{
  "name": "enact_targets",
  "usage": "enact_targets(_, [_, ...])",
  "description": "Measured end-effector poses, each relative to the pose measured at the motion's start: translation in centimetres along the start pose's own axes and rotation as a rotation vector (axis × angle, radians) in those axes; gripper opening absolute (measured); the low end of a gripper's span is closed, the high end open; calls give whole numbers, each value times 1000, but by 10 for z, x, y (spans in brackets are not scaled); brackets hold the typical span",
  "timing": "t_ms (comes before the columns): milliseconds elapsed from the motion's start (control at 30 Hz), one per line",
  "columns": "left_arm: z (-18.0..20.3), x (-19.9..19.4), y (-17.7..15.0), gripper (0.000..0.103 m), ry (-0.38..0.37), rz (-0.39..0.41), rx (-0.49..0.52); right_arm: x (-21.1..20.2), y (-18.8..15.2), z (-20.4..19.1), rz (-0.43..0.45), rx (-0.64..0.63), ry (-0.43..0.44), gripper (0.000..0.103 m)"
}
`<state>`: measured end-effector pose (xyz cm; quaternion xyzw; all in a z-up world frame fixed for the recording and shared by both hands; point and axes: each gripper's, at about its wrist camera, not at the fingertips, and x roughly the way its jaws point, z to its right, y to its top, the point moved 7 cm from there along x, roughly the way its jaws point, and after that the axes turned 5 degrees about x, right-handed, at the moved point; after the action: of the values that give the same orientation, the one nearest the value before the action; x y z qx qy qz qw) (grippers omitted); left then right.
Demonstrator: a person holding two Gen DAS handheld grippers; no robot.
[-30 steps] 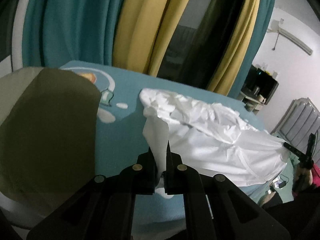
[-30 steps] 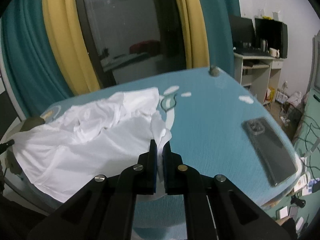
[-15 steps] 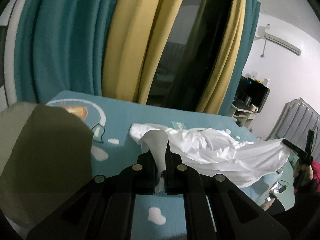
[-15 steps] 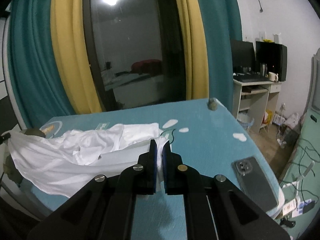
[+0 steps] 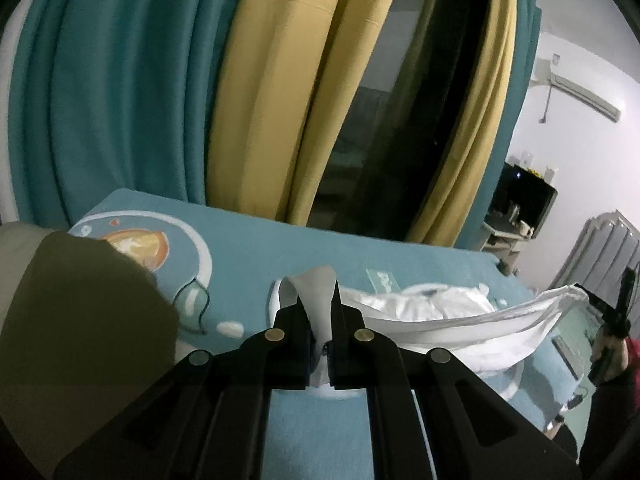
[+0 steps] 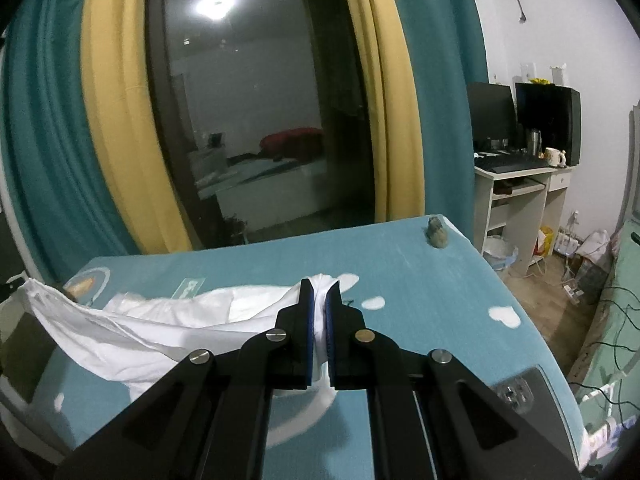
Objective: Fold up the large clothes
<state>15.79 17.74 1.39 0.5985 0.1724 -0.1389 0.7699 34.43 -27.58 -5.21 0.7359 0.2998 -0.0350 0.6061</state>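
the left gripper (image 5: 316,312) and the right gripper (image 6: 319,304) each clench an edge of the white garment (image 6: 168,320). it hangs stretched between them over the teal table (image 6: 420,280). teal and yellow curtains (image 5: 280,80) stand behind.

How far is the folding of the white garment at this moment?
Done: each tool has a grip. The left tool and the right tool are each shut on an edge of the white garment.
In hand: that edge is stretched between them above the blue bed cover, while the rest lies bunched.
Left: no neat fold shows yet.
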Motion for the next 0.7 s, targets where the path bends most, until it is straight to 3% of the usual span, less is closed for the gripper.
enact_targets(133, [-4,29,15,6,18,16,-12,34,14,3,-4,14,3,5])
enact_targets(400, [-12,91,32,6,151,7,23,108,23,0,-70,-59,-42,5])
enact_targets(567, [-22,148,13,7,241,-128,80,152,8,0,-157,-79,-81,5])
enact_targets(633, [-33,166,-1,13,262,-209,39,167,0,2,-195,-80,-106,5])
enact_targets(700, [-40,175,-13,27,268,-248,12,182,-12,8,-239,-83,-149,6])
